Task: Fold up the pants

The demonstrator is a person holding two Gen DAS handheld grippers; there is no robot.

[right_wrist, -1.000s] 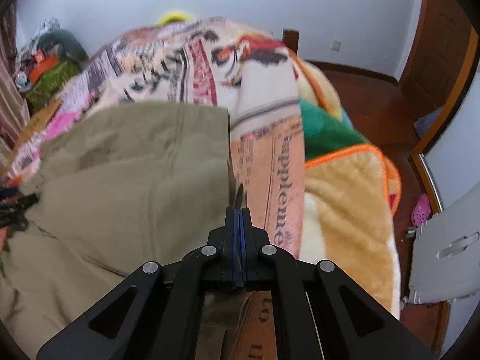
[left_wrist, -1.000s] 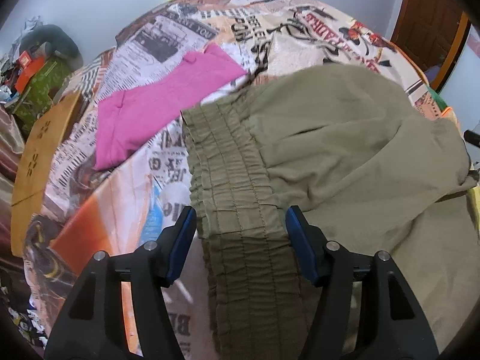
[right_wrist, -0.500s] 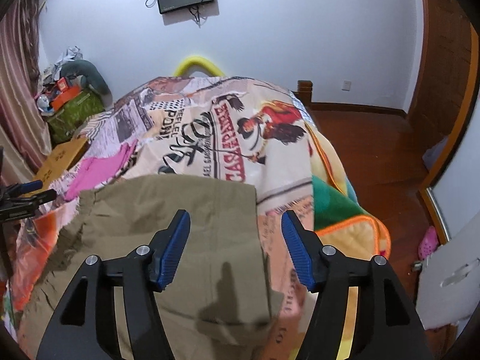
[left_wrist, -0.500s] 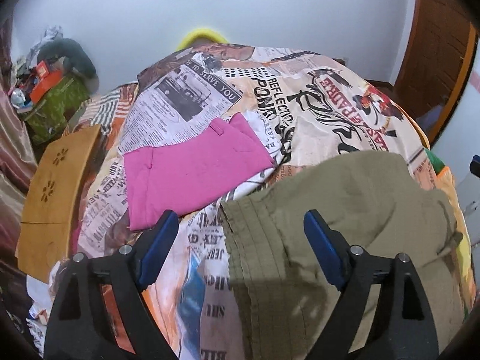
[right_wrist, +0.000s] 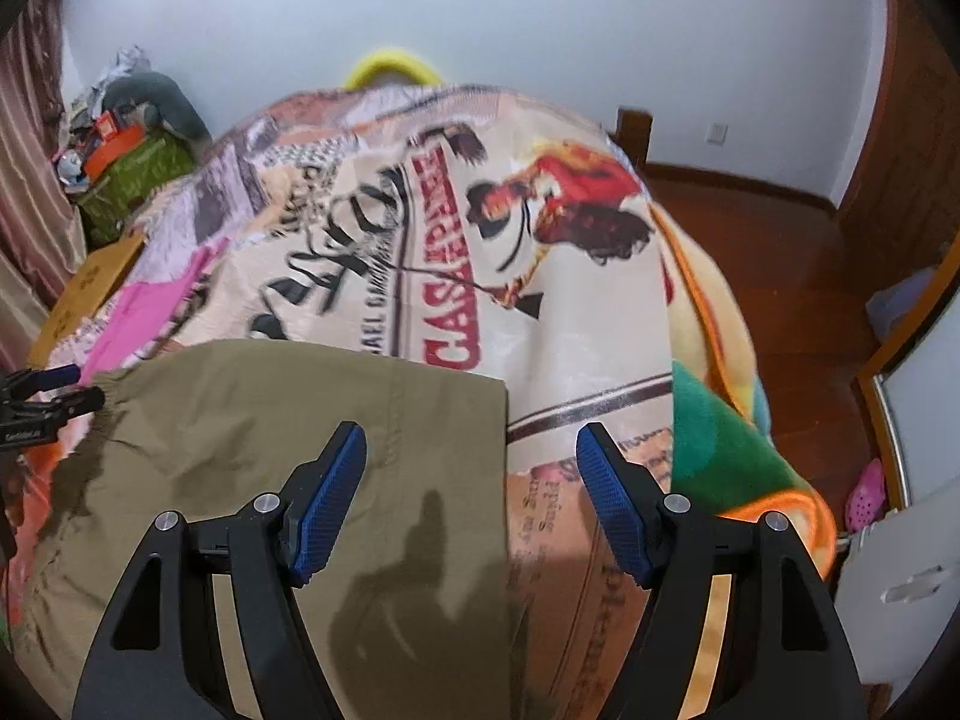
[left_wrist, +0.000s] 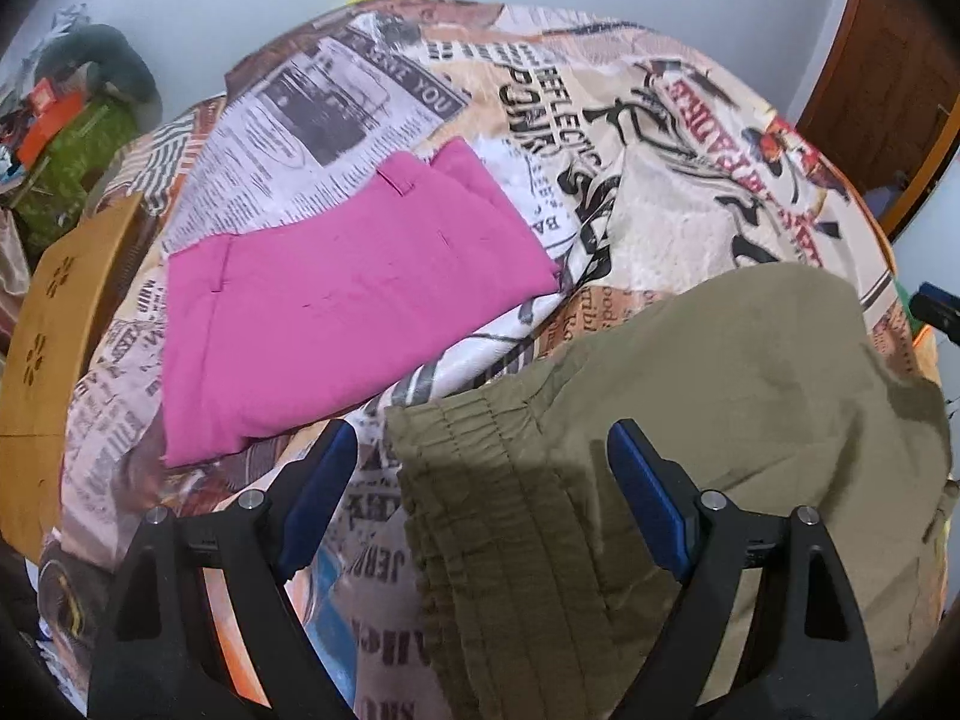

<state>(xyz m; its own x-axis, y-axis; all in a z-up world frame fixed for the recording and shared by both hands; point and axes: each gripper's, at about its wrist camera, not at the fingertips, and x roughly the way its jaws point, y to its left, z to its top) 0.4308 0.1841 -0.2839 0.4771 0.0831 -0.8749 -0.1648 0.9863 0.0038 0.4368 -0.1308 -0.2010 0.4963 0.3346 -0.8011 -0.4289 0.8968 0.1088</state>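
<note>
Olive pants with ruched elastic waistband, flat on printed blanket, left claw and right claw both spread apart

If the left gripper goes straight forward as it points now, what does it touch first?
Most likely the olive pants: their gathered waistband lies between the open fingers of the left gripper. How high the gripper is above the cloth is unclear.
</note>
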